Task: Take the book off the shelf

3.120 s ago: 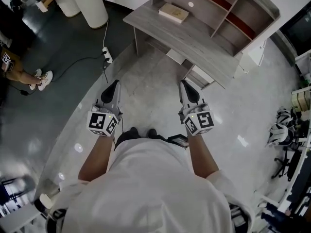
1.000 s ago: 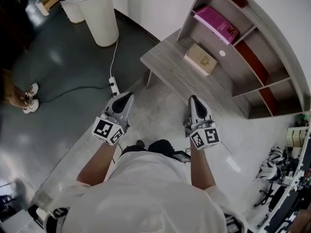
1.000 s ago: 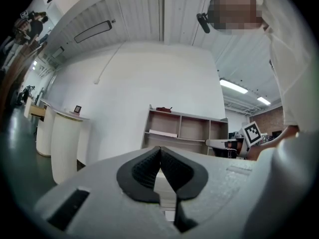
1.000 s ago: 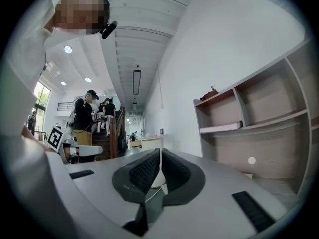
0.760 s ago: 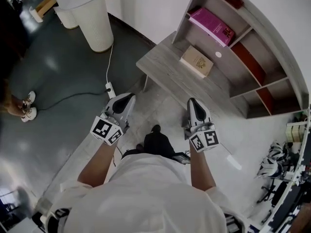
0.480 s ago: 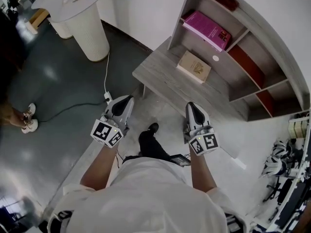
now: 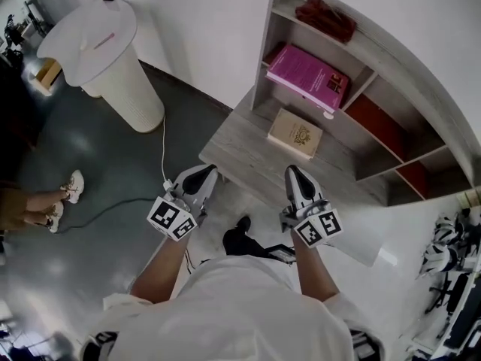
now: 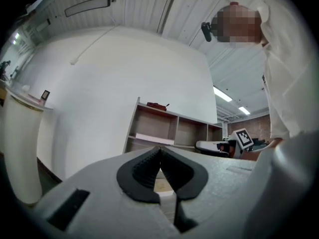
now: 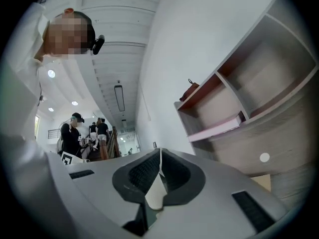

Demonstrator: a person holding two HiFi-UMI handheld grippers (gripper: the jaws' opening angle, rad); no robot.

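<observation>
pink book (image 7: 308, 76) flat in the shelf's (image 7: 398, 65) left compartment, tan book (image 7: 295, 133) on the tabletop (image 7: 240, 147) below it, left gripper (image 7: 203, 173) and right gripper (image 7: 294, 173) near the front edge, fingers closed, empty

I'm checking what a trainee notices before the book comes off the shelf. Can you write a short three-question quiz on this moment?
1. True or false: the left gripper and the right gripper have their fingers closed with nothing between them.
2. The pink book is: A held by the left gripper; B lying in a shelf compartment; C held by the right gripper.
3. What colour is the other book, lying flat on the desk?
Key: 1 true; 2 B; 3 tan.
</observation>
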